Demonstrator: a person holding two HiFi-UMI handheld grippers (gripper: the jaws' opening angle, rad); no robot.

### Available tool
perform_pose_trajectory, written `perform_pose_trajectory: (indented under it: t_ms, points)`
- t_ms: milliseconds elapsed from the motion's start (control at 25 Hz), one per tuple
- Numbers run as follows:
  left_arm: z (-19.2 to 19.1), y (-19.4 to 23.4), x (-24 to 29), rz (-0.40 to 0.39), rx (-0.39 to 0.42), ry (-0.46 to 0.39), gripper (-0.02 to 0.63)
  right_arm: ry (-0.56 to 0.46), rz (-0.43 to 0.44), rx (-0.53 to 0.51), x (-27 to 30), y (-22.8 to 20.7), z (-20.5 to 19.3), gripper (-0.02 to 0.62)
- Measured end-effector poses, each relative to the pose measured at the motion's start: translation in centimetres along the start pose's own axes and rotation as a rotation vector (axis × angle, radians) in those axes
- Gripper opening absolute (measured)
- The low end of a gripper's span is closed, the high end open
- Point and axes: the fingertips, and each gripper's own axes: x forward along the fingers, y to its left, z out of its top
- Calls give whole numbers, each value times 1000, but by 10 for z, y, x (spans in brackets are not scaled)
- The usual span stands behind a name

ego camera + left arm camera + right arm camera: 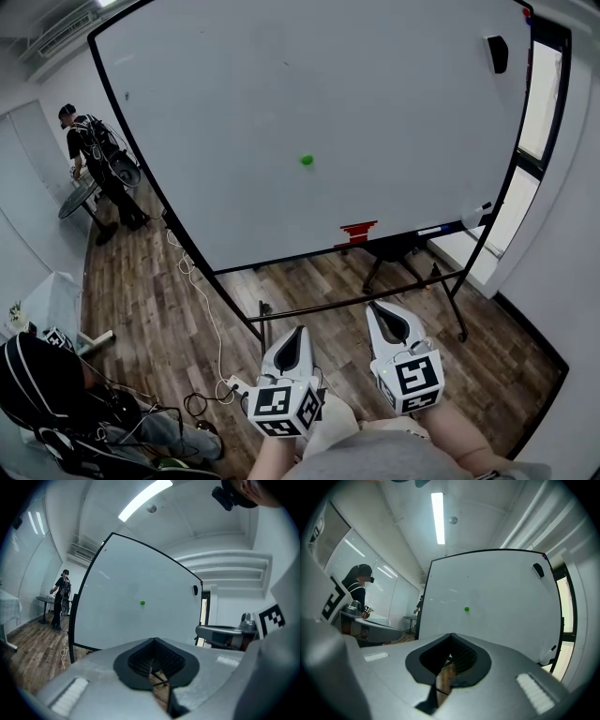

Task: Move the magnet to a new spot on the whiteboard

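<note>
A small green magnet (307, 159) sticks near the middle of the big whiteboard (281, 84), which stands on a black wheeled frame. Both grippers hang low in front of the board, well short of it and below the magnet. My left gripper (299, 331) is shut with nothing in it, and so is my right gripper (374, 306). In the left gripper view the magnet (142, 603) shows above the closed jaw tips of the left gripper (154, 640). The right gripper view has the magnet (466, 609) up and right of the closed tips of the right gripper (451, 634).
A black eraser (498, 53) sits at the board's top right. A red item (358, 230) and a marker (432, 230) lie on its bottom ledge. Cables (199, 292) trail across the wood floor. A person (94, 150) stands by a round table (77, 199) at the left.
</note>
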Motion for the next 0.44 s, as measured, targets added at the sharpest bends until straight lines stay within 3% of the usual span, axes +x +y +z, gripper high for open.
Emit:
perform_pose_trajectory:
  t_ms: [440]
  points:
    - [3, 3, 7, -1, 9, 0, 3, 10, 36, -29, 10, 3, 2, -2]
